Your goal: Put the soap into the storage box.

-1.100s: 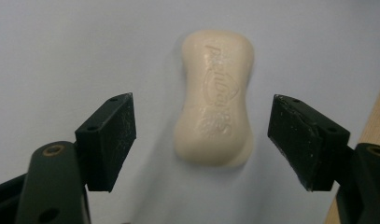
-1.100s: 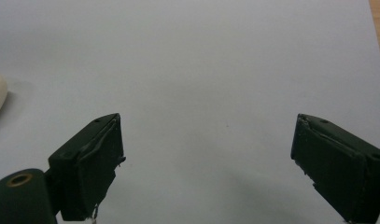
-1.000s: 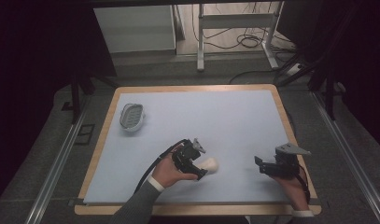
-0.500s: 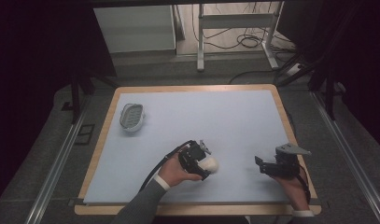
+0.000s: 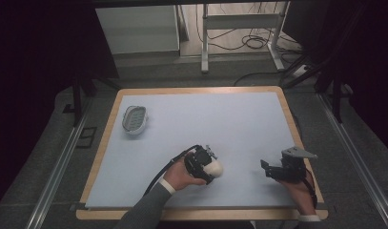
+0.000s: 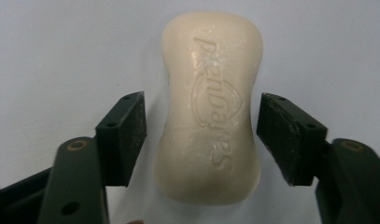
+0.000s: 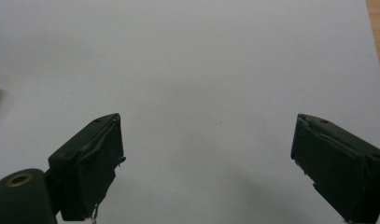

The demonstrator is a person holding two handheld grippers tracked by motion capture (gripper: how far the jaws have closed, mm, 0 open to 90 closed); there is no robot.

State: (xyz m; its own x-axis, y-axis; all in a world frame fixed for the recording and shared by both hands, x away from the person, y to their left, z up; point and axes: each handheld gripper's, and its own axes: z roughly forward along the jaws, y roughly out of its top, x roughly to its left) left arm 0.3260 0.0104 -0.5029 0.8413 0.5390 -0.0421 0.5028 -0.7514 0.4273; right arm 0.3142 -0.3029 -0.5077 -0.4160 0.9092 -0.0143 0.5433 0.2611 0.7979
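Note:
A cream bar of soap (image 6: 211, 107) with embossed lettering lies flat on the pale blue table top (image 5: 220, 124). My left gripper (image 6: 200, 116) straddles it, one jaw on each long side. The jaws have just been closing; a narrow gap still shows at the left pad (image 6: 127, 135), and the right pad (image 6: 281, 135) stands at the soap's edge. From above, the soap (image 5: 214, 168) pokes out past the left gripper (image 5: 201, 164) near the table's front. My right gripper (image 5: 272, 170) rests farther right, wide open over bare table (image 7: 206, 135).
A small oval soap dish (image 5: 135, 119) with a ribbed insert sits at the table's left. The wooden rim (image 5: 291, 119) frames the mat. Metal stand legs and cables lie on the floor beyond the far edge.
My left gripper has slid a little rightward over the soap, and its jaws have drawn in around the bar. The right gripper has stayed put.

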